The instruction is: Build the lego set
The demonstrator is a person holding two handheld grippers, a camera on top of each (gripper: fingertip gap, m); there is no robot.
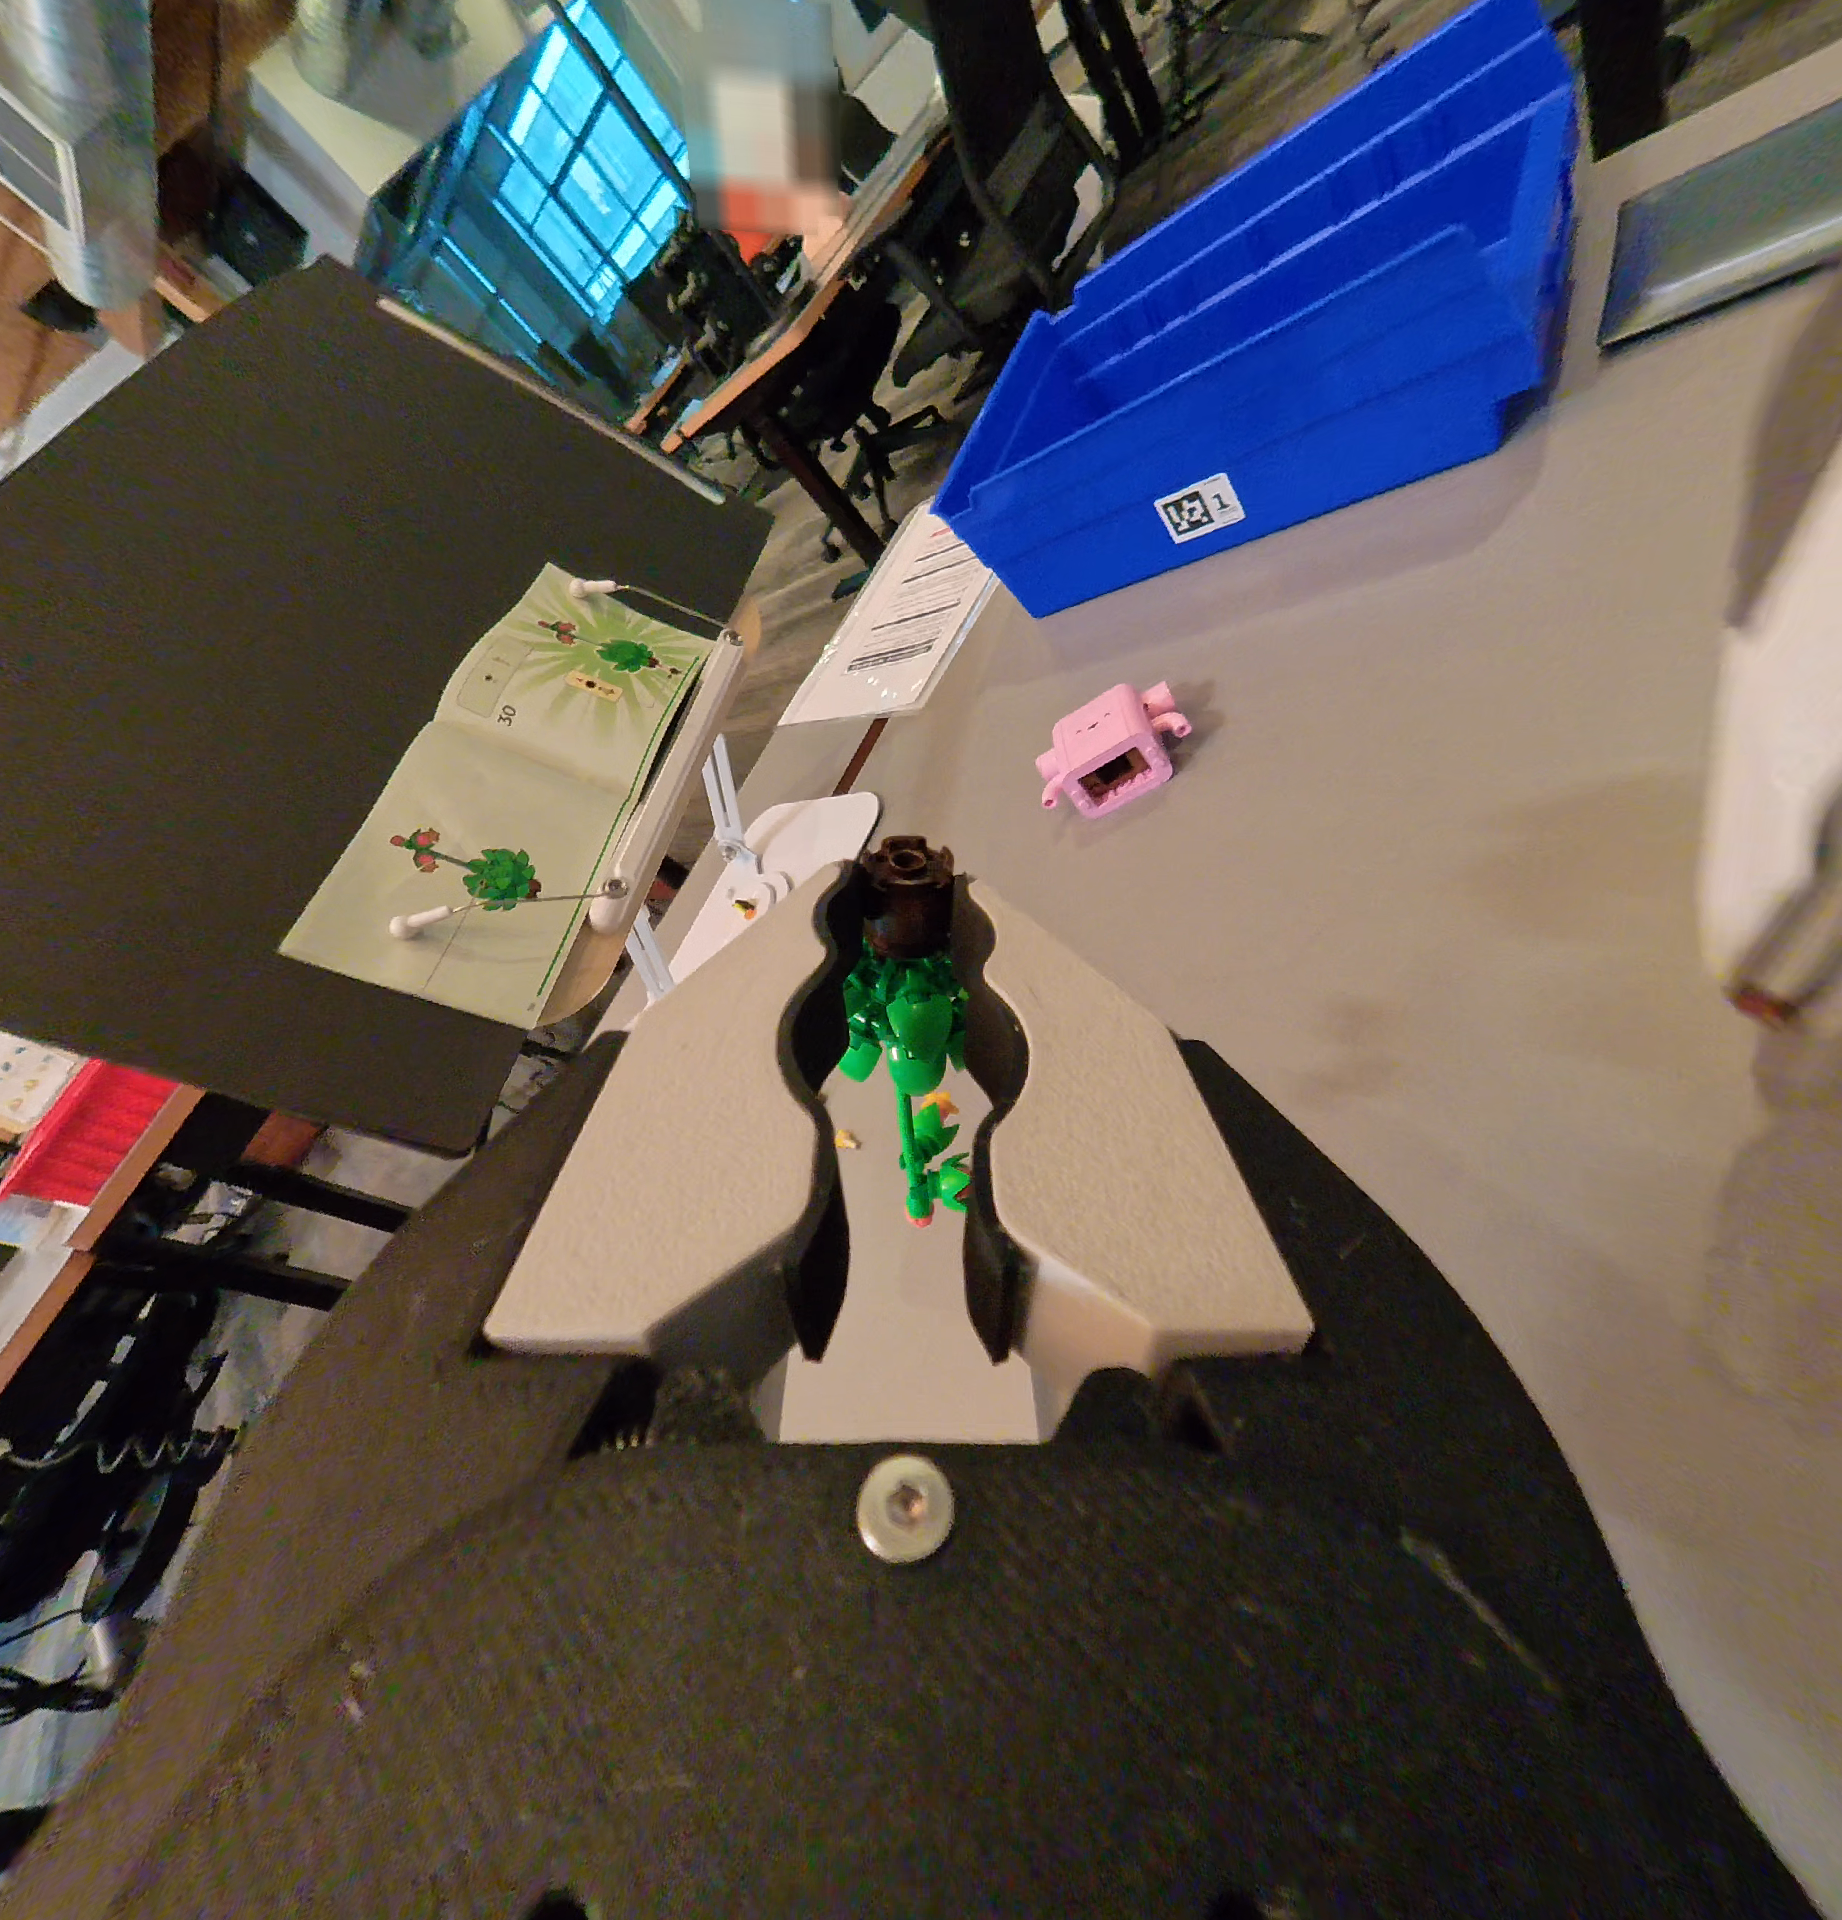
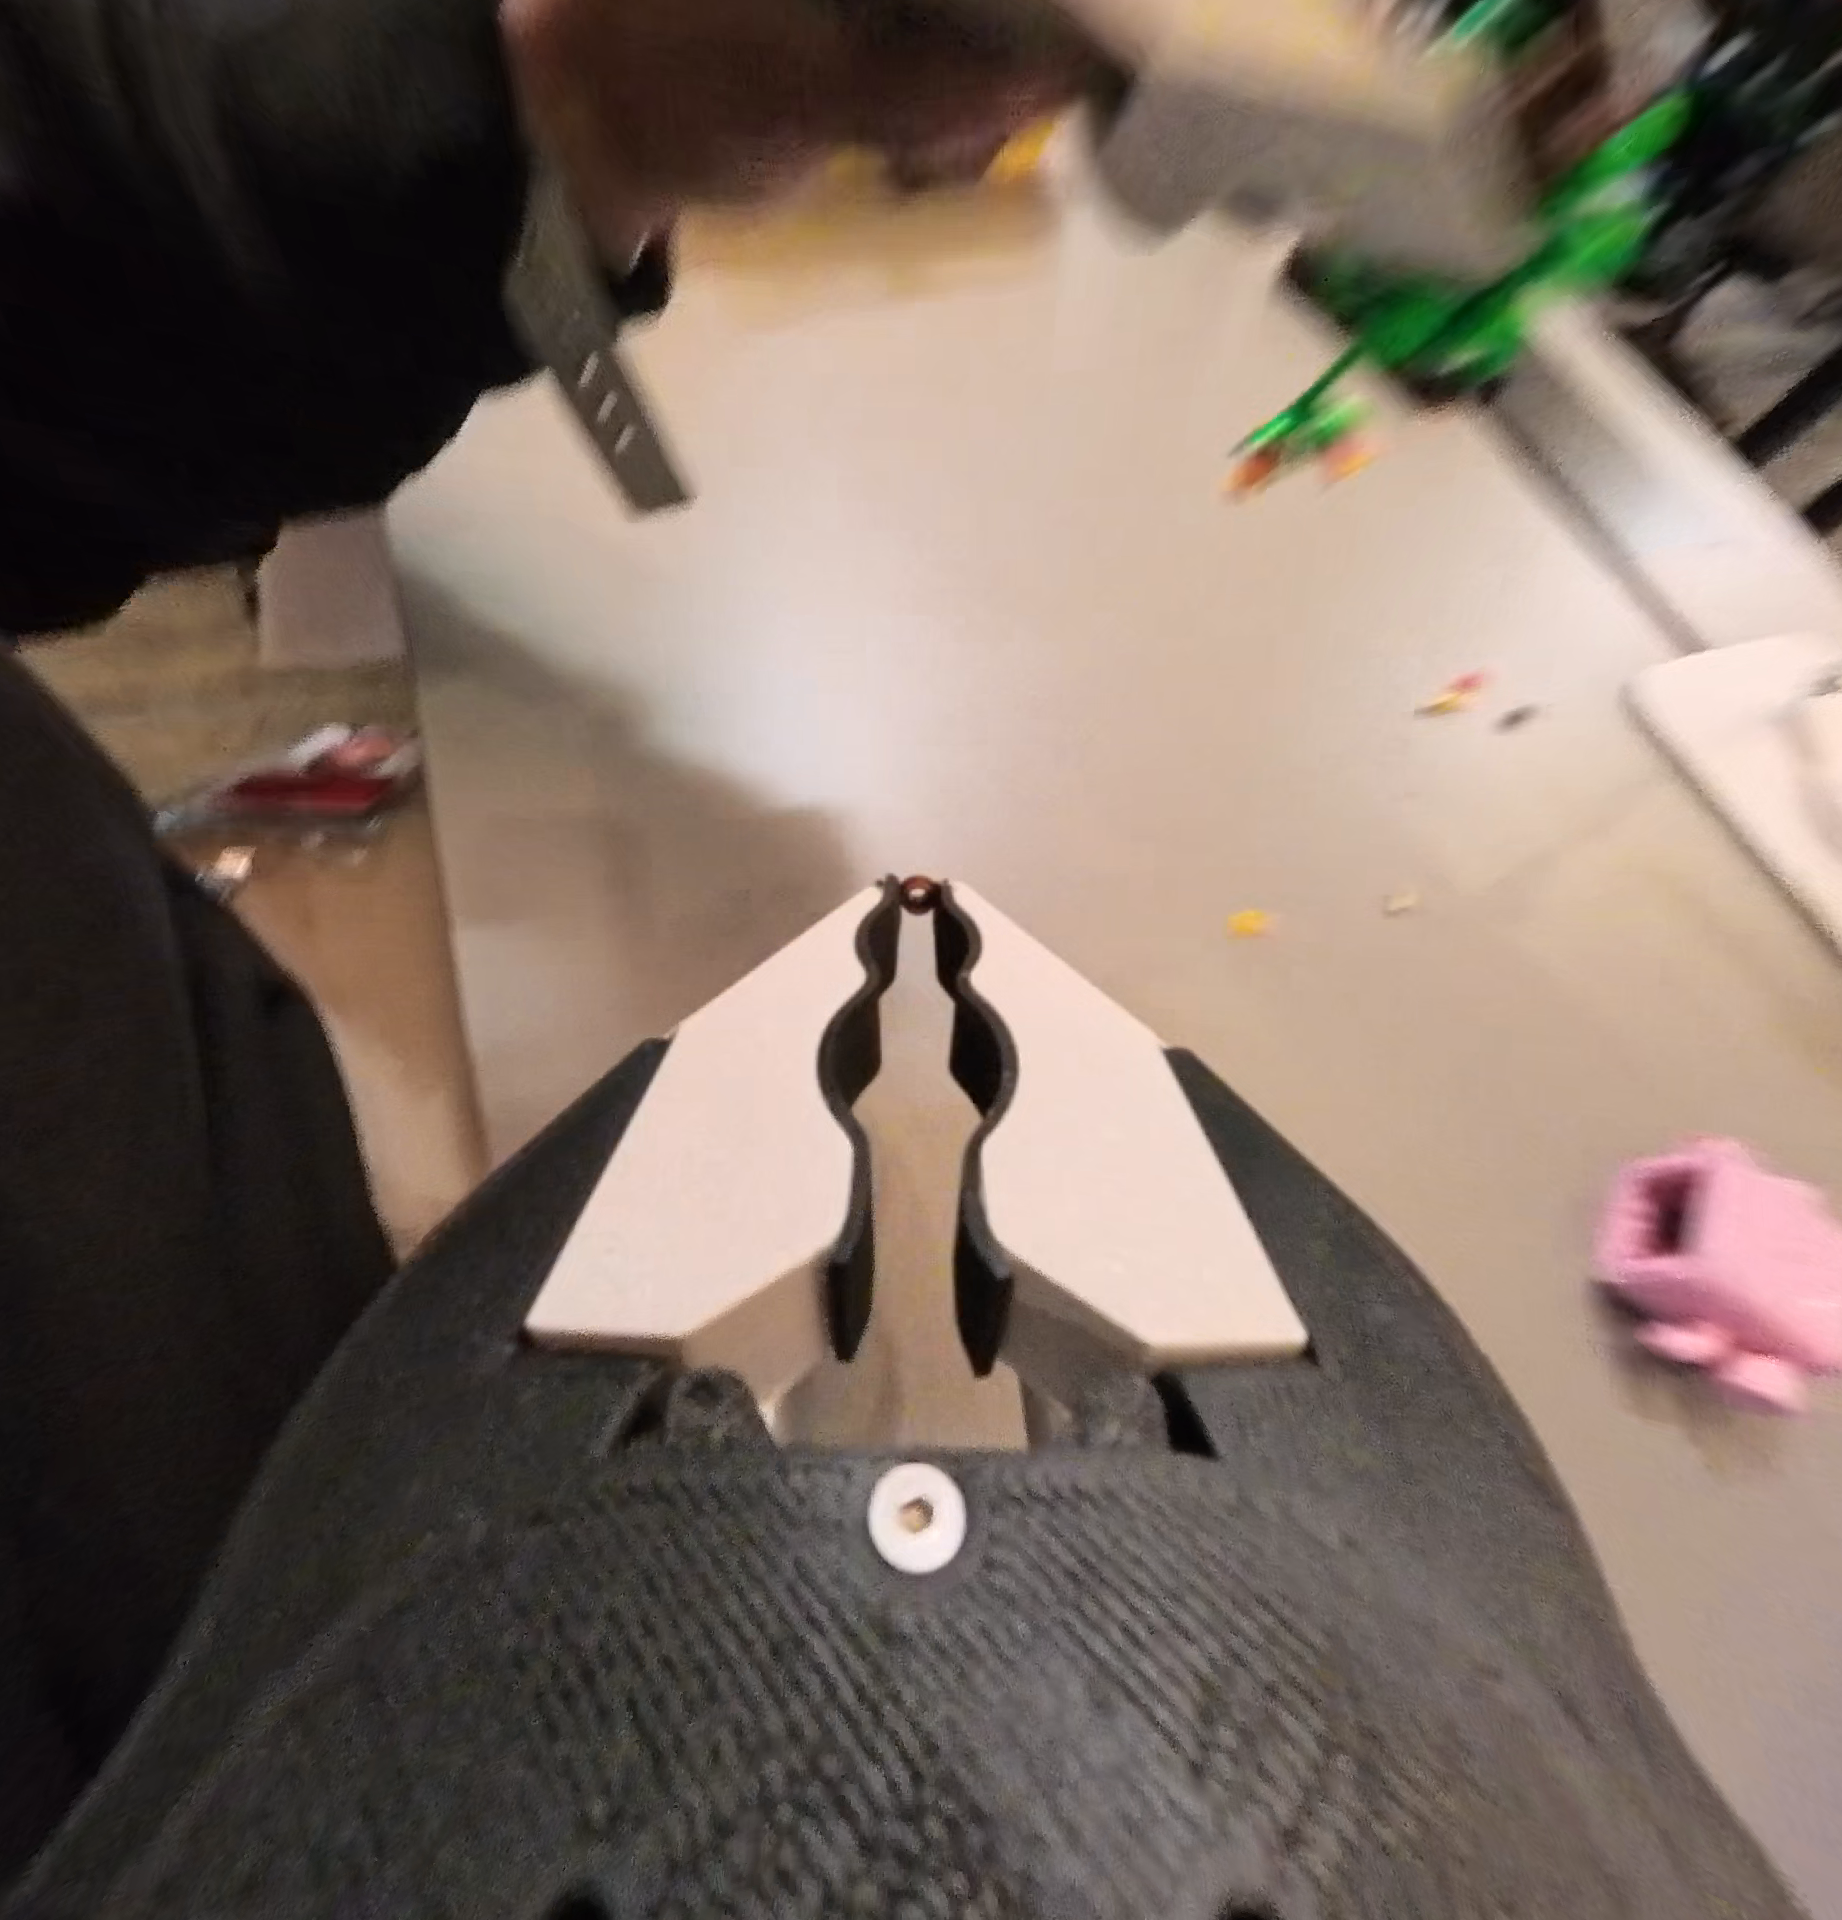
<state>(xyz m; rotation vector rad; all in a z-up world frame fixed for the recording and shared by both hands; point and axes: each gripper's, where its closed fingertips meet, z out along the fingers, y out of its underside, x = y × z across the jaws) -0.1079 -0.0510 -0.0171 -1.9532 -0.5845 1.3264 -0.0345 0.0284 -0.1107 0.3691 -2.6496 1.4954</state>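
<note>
Clamped at the tips of the left gripper (image 1: 904,904) is a green plant assembly (image 1: 912,1029) with a dark brown round base piece (image 1: 904,891); the jaws close on that brown base, and the leafy rosette and thin flower stem hang back between the fingers toward the camera. Pinched at the very tip of the right gripper (image 2: 918,894) is a tiny dark reddish-brown round piece (image 2: 918,891), its jaws nearly shut around it. In the right wrist view the plant shows as a blurred green streak far right, well apart from the small piece.

On the grey tabletop (image 1: 1364,1039) a pink lego block (image 1: 1109,756) lies on its side to the right, and a blue bin (image 1: 1291,343) sits farther off. An open instruction booklet (image 1: 522,790) is clipped on a dark stand to the left. A few small loose bits (image 2: 1249,922) are scattered on the tabletop.

The step appears to be joining the small piece to the plant. To do it well, hold the plant steady by its brown base, turn it so the receiving point faces the right gripper, and line the piece up squarely before pressing. Grip is slight on so small a part, so a skewed push could flick it free. Press gently; the thin stem looks easy to bend.
</note>
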